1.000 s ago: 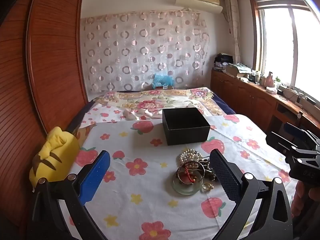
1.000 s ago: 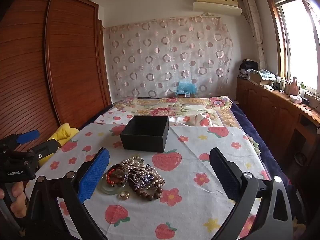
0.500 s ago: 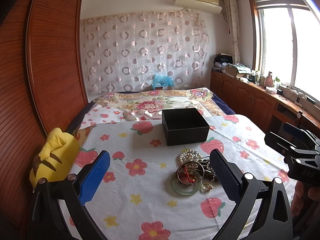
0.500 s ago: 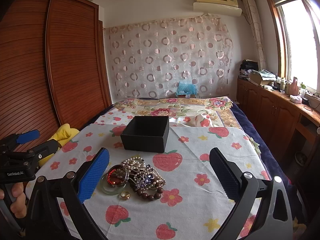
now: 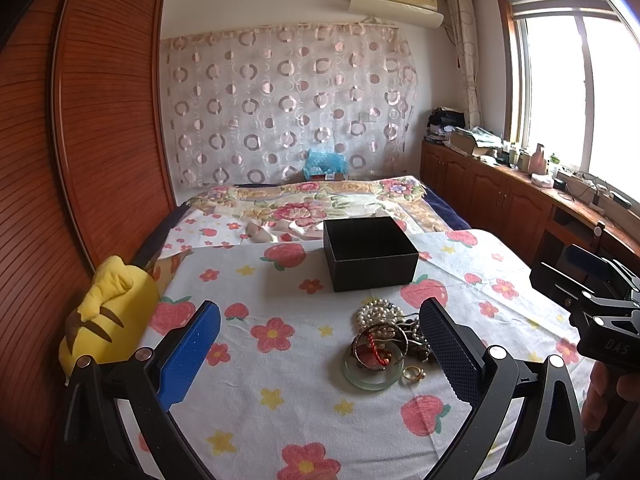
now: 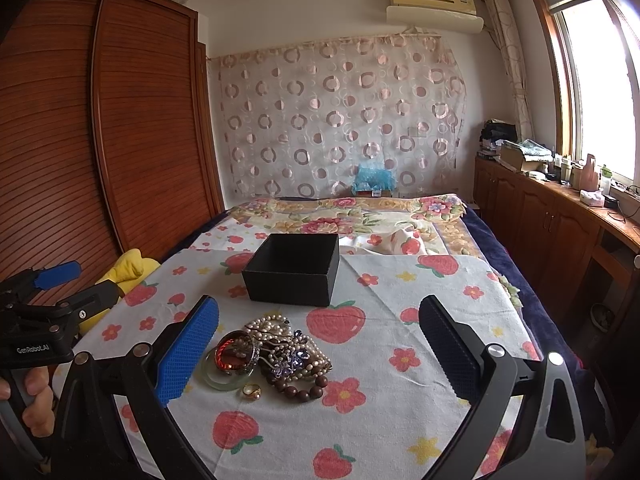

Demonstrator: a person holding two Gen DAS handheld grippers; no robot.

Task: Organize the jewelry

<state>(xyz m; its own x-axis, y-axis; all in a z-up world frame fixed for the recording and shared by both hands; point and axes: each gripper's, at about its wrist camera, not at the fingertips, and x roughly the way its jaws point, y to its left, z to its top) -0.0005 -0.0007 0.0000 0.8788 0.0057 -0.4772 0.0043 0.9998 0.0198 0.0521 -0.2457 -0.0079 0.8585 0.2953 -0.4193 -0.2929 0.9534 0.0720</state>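
The bed (image 5: 280, 360) is big, with a cloth of flowers and strawberries spread over it. On the cloth sits a black box (image 5: 370, 254), open on top, and I can see nothing in it. Just in front of the box is my pile of jewelry (image 6: 272, 354), all heaped in 1 spot and not yet sorted. My left tool (image 5: 320, 354) hangs over the cloth with its 2 blue fingers spread wide and nothing in it. My right tool (image 6: 318, 354) is spread wide too, and it holds nothing. In the pile I see a pale green bangle (image 5: 373, 372) lying flat, a white pearl string (image 5: 378, 312), some dark brown beads (image 6: 304, 390) and 1 tiny gold ring (image 6: 252, 391) just beside the bangle. I think I am at the very start: I must choose the first piece. Next I should bring 1 tool down over a single piece, pinch it gently, and carry it to the box. The strings look tangled, so they may drag other pieces along.
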